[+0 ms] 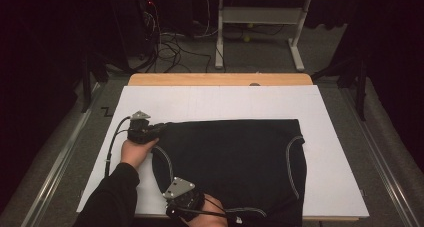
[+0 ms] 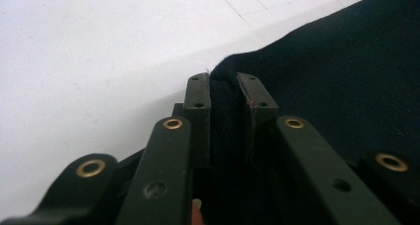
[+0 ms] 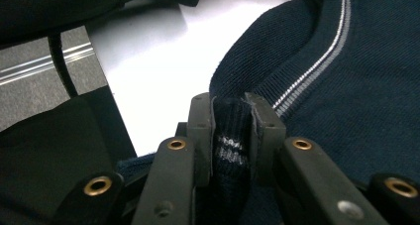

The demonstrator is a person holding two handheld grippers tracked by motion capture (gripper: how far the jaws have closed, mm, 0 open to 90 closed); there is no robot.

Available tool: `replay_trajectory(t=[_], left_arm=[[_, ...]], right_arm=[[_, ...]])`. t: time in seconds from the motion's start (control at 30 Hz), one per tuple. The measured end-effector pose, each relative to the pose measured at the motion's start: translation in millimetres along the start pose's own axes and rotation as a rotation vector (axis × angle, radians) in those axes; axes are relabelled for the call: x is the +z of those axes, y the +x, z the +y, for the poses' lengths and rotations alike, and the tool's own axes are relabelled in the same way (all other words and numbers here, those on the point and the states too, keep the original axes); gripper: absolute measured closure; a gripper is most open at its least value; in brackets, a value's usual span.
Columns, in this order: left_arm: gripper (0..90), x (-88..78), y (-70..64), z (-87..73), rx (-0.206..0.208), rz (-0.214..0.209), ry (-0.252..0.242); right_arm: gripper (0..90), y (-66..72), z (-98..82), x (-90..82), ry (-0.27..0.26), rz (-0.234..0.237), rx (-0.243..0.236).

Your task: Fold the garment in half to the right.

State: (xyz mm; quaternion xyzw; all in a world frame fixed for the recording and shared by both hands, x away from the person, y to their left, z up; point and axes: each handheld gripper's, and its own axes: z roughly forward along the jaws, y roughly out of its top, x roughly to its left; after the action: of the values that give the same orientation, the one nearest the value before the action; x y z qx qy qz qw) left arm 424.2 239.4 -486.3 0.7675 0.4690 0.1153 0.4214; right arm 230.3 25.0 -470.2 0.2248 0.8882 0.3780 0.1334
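Dark navy garment [image 1: 235, 162] lies flat on the white sheet [image 1: 215, 104], covering its near-centre and right part, near hem hanging over the table's front edge. Pale stripe trim curves along its left and right sides.

Left gripper [image 1: 159, 129] sits at the garment's far-left corner, jaws clamped on a fold of the dark fabric; the left gripper view shows cloth pinched between both pads [image 2: 198, 93].

Right gripper [image 1: 186, 201] is at the near-left edge, jaws gripping the ribbed striped cuff [image 3: 229, 140]; fabric fills the gap between the pads.

Left hand [image 1: 136, 151] and dark sleeve [image 1: 112, 197] come in from the bottom left. Wooden table edge [image 1: 220, 79] shows beyond the sheet.
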Motion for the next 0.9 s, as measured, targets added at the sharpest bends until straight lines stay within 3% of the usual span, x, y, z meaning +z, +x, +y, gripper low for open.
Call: replay_trajectory(t=[0.07,0.17,0.3,0.5,0.67,0.77,0.9], left_arm=[[73.3,1.0,1.8,1.2,-0.015,-0.019,0.012],[73.3,-1.5,12.1,2.9,-0.103,-0.089,0.009],[73.7,-1.6,8.8,4.8,-0.100,-0.054,0.005],[74.5,-3.2,4.3,10.4,-0.197,-0.061,-0.047],[74.5,-13.7,-5.9,25.4,-0.175,-0.046,-0.094],[74.3,-18.0,-11.0,36.6,-0.181,-0.020,-0.053],[74.3,-24.5,-19.9,49.3,-0.174,0.009,-0.048]], right_arm=[[76.1,-2.0,-1.5,-2.2,-0.015,0.002,-0.004],[76.3,-3.9,-3.4,-6.5,-0.034,-0.002,-0.014],[76.4,-7.5,-4.5,-10.9,-0.055,0.005,-0.014],[76.4,-11.7,-1.4,-21.2,-0.093,-0.002,-0.020],[76.4,-16.4,1.1,-34.0,-0.135,-0.008,-0.016],[76.4,-18.7,3.6,-41.0,-0.159,-0.011,-0.013],[76.4,-19.6,8.0,-49.9,-0.181,-0.019,-0.020]])
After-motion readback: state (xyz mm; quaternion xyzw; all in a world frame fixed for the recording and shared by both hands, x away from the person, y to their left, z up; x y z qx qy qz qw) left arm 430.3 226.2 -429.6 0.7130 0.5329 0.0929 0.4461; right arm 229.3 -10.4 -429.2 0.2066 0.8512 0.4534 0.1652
